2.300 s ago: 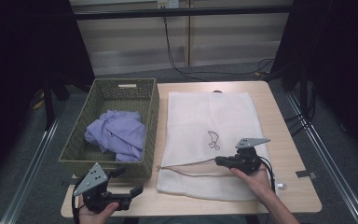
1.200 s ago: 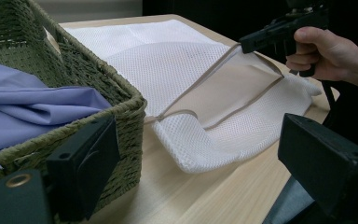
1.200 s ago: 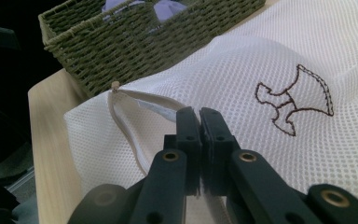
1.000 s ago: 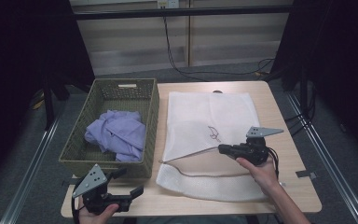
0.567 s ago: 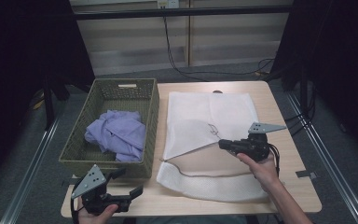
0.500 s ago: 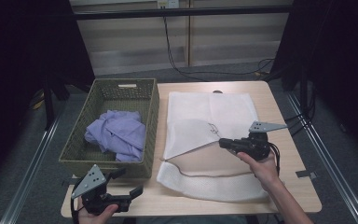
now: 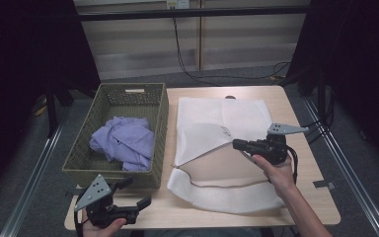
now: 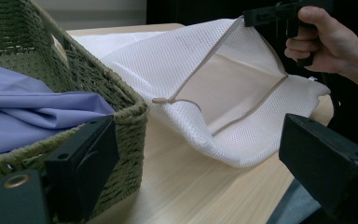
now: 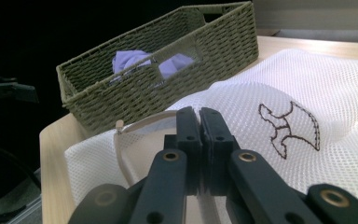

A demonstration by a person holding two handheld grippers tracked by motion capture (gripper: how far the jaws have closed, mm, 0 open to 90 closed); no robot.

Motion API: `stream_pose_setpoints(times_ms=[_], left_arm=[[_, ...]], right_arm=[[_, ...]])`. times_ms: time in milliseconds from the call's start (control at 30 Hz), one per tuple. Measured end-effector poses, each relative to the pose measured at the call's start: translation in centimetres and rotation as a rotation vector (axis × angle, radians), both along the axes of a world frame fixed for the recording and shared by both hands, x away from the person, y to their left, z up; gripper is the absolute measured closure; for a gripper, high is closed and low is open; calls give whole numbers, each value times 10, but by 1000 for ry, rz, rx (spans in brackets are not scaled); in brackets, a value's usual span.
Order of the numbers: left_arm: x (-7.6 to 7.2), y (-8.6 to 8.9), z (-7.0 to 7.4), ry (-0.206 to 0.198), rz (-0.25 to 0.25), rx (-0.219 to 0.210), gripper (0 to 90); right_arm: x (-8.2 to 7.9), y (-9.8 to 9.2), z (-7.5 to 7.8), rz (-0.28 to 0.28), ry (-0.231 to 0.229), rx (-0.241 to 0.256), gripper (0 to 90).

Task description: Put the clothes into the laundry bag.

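Observation:
A white mesh laundry bag lies on the right half of the wooden table, its tan-trimmed mouth facing the front left. My right gripper is shut on the mouth's upper edge and holds it raised, so the bag gapes open. From behind the shut jaws, a stitched dark emblem shows on the mesh. My left gripper rests open at the table's front left corner, beside the basket, with nothing between its jaws. A lilac garment lies crumpled in the basket.
A green woven basket stands on the table's left half, close against the bag. A strip of bare tabletop runs along the front edge. A grey tape mark sticks to the right edge. Cables trail on the floor behind the table.
My right gripper has lifted the bag's upper mouth edge and drawn it back to the right, so the opening has widened. The left gripper has stayed in place.

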State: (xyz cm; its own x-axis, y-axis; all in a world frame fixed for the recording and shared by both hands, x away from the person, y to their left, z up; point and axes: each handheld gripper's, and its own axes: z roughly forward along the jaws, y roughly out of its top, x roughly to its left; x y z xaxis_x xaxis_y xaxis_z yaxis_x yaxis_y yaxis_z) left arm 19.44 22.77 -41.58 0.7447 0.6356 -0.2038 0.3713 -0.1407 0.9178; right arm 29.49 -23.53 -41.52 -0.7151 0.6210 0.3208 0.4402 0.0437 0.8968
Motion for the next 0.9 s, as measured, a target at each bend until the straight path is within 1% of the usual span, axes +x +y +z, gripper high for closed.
stream_pose_setpoints(times_ms=[100, 133, 200, 233, 267, 300, 333, 367, 400, 433, 467, 500, 533, 567, 600, 667, 700, 733, 767, 800, 867, 900], left_arm=[[2, 1, 3, -14, 17, 1, 97], [3, 2, 5, -23, 27, 6, 97], [5, 4, 10, -37, 50, 6, 98], [7, 6, 13, -34, 54, 7, 98], [13, 10, 18, -34, 70, 30, 100], [13, 10, 18, -34, 70, 30, 101], [21, 15, 23, -16, 73, 45, 104], [21, 15, 23, -16, 73, 45, 104], [32, 19, 27, 3, 66, 58, 106], [32, 19, 27, 3, 66, 58, 108], [41, 23, 33, 12, 53, 64, 120], [41, 23, 33, 12, 53, 64, 128], [50, 25, 40, 15, 52, 86, 128], [50, 25, 40, 15, 52, 86, 128], [54, 26, 43, 20, 45, 83, 128], [63, 29, 49, 3, 60, 95, 137], [69, 31, 50, 3, 61, 92, 137], [84, 33, 50, 16, 74, 102, 142], [84, 33, 50, 16, 74, 102, 143], [92, 33, 50, 27, 82, 123, 149], [109, 33, 51, 59, 85, 146, 158], [115, 33, 53, 58, 90, 154, 158]], right_arm=[[1, 0, 3, 2, -16, -13, 874], [2, 0, 3, 2, -19, 4, 875], [2, -1, 3, 3, -17, 3, 875], [2, -1, 3, 3, -17, 3, 875], [2, -1, 2, 5, -14, 1, 875], [2, -1, 2, 5, -14, 1, 875], [2, -1, 1, 6, -14, -2, 875], [2, -1, 1, 6, -14, -2, 875], [2, -1, 0, 10, -11, -3, 875], [2, -1, 0, 10, -11, -3, 875], [2, 0, 0, 11, -9, -4, 874], [2, 0, 0, 11, -9, -4, 874], [2, 1, -1, 14, -9, -7, 875], [2, 1, -1, 14, -9, -7, 875], [2, 1, -1, 17, -6, -9, 875], [1, 1, -2, 15, -4, -15, 875], [1, 1, -2, 15, -4, -15, 875], [1, 1, -2, 13, -4, -17, 874], [1, 1, -2, 13, -4, -17, 874], [2, 2, -2, 14, -7, -17, 874], [1, 3, -2, 16, -1, -20, 874], [1, 3, -2, 16, -1, -20, 874]])
